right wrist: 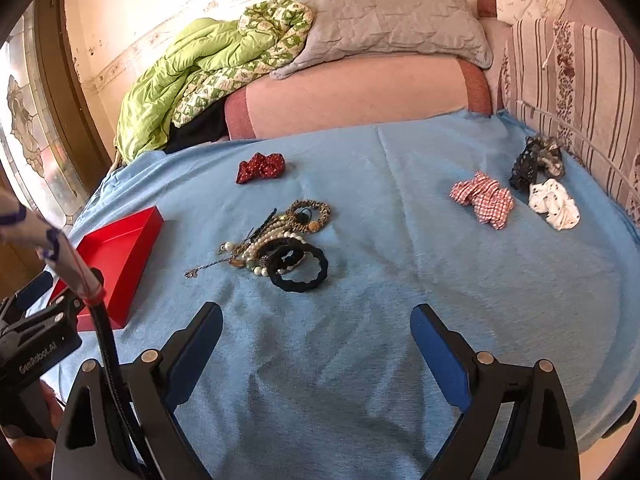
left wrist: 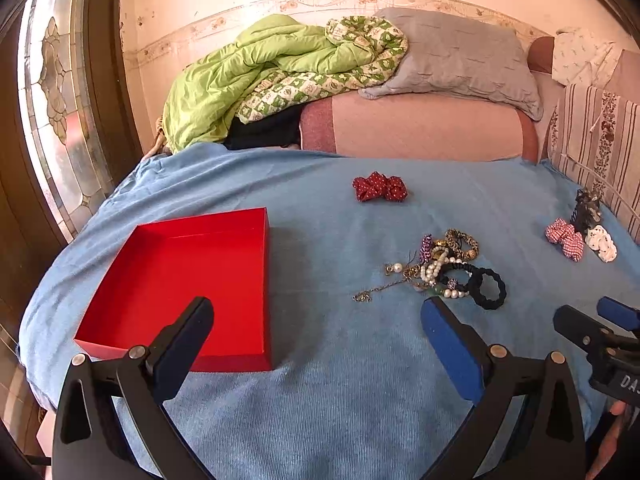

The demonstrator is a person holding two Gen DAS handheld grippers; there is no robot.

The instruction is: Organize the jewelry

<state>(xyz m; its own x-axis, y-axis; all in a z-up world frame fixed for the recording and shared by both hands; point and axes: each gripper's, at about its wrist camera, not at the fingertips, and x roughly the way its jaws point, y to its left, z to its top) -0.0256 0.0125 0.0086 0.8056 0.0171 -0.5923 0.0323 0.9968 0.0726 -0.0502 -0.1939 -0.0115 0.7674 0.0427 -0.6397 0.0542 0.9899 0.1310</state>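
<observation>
An open red box (left wrist: 180, 280) lies empty on the blue bedspread, also at the left of the right wrist view (right wrist: 120, 252). A heap of jewelry (left wrist: 444, 268) with pearls, chains and black hair ties lies right of it (right wrist: 276, 248). A dark red scrunchie (left wrist: 380, 187) (right wrist: 260, 167) lies farther back. A red checked scrunchie (right wrist: 484, 198), a white one (right wrist: 554, 204) and a dark lace one (right wrist: 536, 160) lie at the right. My left gripper (left wrist: 316, 320) is open and empty, in front of the box and heap. My right gripper (right wrist: 316, 324) is open and empty, in front of the heap.
A green quilt (left wrist: 248, 80), a grey pillow (left wrist: 460, 56) and a pink bolster (left wrist: 416, 128) lie at the head of the bed. A striped cushion (right wrist: 580, 88) stands at the right. A glass-panelled door (left wrist: 52, 112) is at the left.
</observation>
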